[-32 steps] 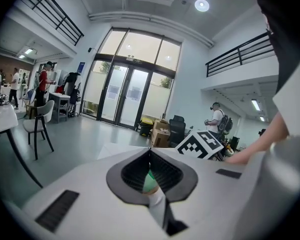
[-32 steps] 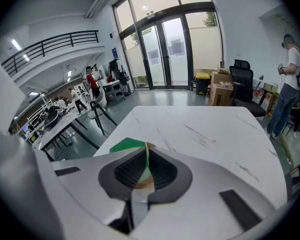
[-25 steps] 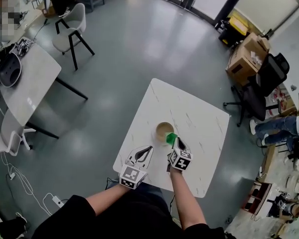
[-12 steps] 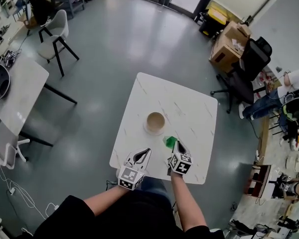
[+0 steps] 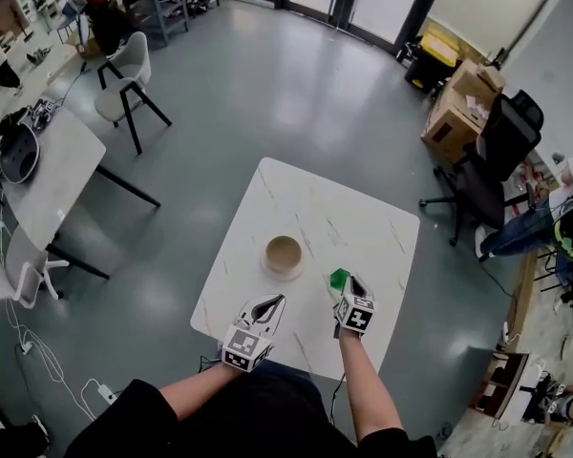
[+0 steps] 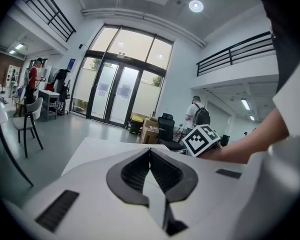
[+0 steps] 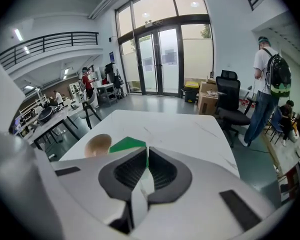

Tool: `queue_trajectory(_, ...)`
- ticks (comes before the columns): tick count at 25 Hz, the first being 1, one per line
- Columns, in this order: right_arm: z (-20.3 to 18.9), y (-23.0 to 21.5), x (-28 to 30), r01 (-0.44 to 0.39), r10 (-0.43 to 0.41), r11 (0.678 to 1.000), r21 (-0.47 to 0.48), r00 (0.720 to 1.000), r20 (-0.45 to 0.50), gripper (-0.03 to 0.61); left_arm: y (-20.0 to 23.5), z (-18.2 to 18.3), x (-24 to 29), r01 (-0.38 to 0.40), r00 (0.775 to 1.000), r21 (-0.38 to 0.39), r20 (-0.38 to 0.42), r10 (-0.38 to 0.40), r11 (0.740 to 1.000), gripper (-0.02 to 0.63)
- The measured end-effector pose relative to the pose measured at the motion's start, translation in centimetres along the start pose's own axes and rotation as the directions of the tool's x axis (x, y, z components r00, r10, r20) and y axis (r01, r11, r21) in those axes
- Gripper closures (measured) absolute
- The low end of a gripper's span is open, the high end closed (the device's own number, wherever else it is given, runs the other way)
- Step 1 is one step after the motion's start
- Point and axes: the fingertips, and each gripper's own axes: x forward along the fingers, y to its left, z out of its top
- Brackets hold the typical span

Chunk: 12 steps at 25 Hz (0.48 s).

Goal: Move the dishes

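A tan bowl (image 5: 283, 252) sits on a pale saucer in the middle of the white marble table (image 5: 363, 227). My right gripper (image 5: 344, 288) is shut on the edge of a small green dish (image 5: 339, 278), held to the right of the bowl and apart from it. The right gripper view shows the green dish (image 7: 125, 144) sticking out past the closed jaws, with the bowl (image 7: 97, 143) beyond on the left. My left gripper (image 5: 275, 301) hovers over the table's near edge, shut with nothing in it. Its closed jaws (image 6: 150, 156) fill the left gripper view.
Office chairs (image 5: 501, 156) and cardboard boxes (image 5: 463, 108) stand to the right of the table. A second white table (image 5: 48, 175) with chairs (image 5: 129, 79) is at the left. A person with a backpack (image 7: 269, 79) stands right of the table.
My right gripper carried the green dish from the bowl's rim off to the right, so the two now sit apart. The left gripper stayed shut near the front edge.
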Motion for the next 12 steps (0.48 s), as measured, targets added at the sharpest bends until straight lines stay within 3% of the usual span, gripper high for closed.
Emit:
queue_trajectory(6, 0.2, -4.2, 4.3, -0.043, 0.04, 0.998, -0.045, 0.997, -0.072, 0.549, -0.3, -1.3, 2.0, -0.095, 0.995, -0.037, -0.041, 0.094, 0.995, 0.597)
queue_trajectory(12, -0.4, -4.6, 6.3, -0.134, 0.131, 0.991, -0.018, 0.986, -0.107, 0.549, -1.2, -2.8, 2.7, -0.118, 0.991, -0.05, -0.075, 0.114, 0.992, 0.597)
